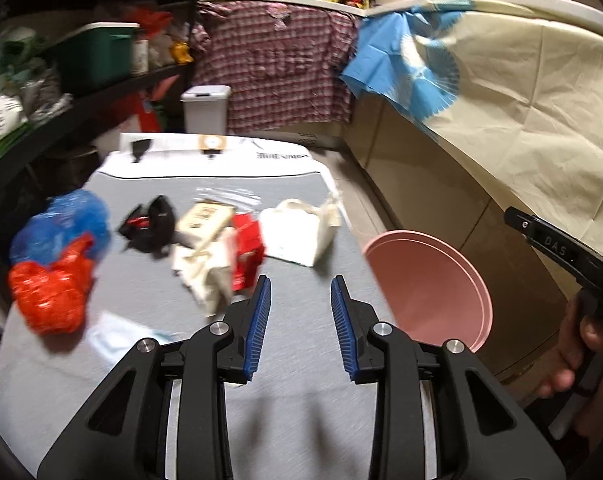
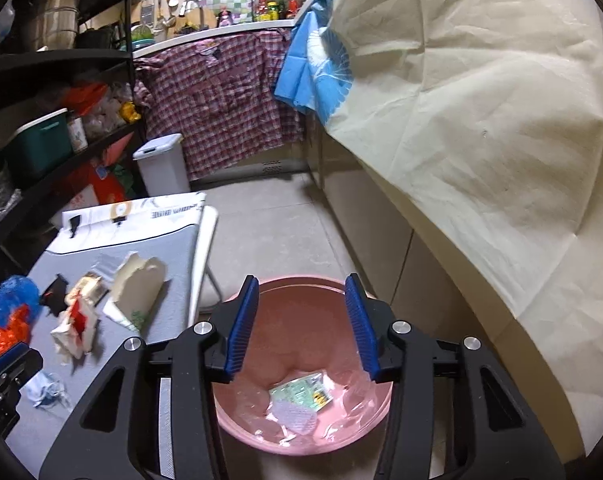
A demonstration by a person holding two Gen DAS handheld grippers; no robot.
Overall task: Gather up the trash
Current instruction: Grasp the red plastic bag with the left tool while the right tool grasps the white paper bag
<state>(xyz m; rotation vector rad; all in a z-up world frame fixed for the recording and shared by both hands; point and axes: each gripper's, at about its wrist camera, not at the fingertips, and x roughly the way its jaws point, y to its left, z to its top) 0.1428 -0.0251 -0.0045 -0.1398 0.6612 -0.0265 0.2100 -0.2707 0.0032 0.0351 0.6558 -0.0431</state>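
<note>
Over the grey-covered table (image 1: pixel 161 380) my left gripper (image 1: pixel 301 280) stands open with nothing between its blue pads. Ahead of it lies the trash: a torn red-and-white carton (image 1: pixel 245 248), a beige box (image 1: pixel 205 220), a white paper container (image 1: pixel 301 236), a black wrapper (image 1: pixel 153 224), a blue bag (image 1: pixel 61 220), a red bag (image 1: pixel 49 292) and a pale blue mask (image 1: pixel 121 336). My right gripper (image 2: pixel 302 278) hangs open and empty above the pink basin (image 2: pixel 301 304) on the floor. A printed packet (image 2: pixel 305 396) and clear wrappers lie in the basin.
Dark shelves (image 1: pixel 61 112) crowded with boxes run along the left. A grey lidded bin (image 2: pixel 161 164) stands beyond the table, below a hanging plaid shirt (image 2: pixel 213 100). A cream cloth (image 2: pixel 481 140) drapes the counter on the right. Tiled floor (image 2: pixel 269 220) runs between table and counter.
</note>
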